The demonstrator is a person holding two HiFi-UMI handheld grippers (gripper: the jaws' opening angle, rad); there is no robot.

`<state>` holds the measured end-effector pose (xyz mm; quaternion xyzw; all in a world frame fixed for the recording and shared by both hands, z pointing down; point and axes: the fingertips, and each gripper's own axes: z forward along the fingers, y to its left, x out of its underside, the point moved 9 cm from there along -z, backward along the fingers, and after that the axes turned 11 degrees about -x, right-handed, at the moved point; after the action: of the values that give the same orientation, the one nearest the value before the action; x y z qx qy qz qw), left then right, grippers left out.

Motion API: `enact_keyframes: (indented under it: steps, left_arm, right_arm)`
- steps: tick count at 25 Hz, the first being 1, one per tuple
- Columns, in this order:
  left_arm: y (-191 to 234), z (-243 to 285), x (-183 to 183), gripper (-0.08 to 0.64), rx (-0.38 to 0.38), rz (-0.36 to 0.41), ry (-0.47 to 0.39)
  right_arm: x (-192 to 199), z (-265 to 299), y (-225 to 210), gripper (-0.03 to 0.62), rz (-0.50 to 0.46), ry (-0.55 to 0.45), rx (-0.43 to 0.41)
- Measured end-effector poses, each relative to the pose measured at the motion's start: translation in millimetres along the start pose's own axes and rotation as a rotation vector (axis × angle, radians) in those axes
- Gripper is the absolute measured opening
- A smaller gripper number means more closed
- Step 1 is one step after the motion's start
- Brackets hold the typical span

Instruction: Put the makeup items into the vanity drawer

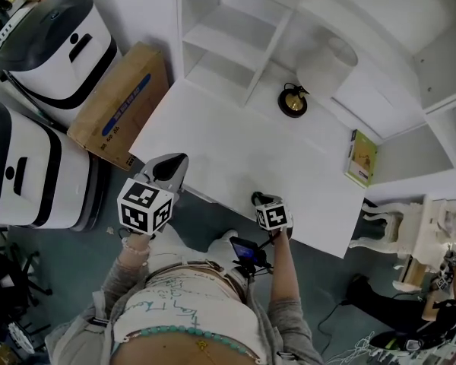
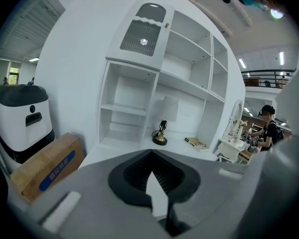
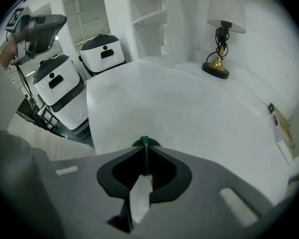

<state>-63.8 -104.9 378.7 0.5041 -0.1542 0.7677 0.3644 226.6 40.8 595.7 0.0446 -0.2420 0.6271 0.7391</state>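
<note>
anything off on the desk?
Nothing spilled or broken. The desk holds only a lamp and a book by its right edge. Right tool is shut on a thin green item; left tool is shut, empty.

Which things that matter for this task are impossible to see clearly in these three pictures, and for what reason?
Vanity drawer: in no view; the head view sees the white desk top only from above.
Thin dark green item pinched in the right gripper: right gripper view shows only its edge; jaws cover the rest, print too small.
Other makeup items: none visible.
Yellow-green book: cover text too small, head view.
</note>
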Motion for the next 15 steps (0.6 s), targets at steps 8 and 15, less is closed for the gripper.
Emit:
enact_keyframes:
  steps: [8, 15]
  left_arm:
    - [23, -4, 8, 0.002, 0.042, 0.035, 0.023]
    - [40, -14, 18, 0.002, 0.061, 0.047, 0.063]
  right_arm:
    - [4, 5, 6, 0.044, 0.0, -0.022, 0.066]
    - [3, 3, 12, 0.041, -0.005, -0.013, 0.131]
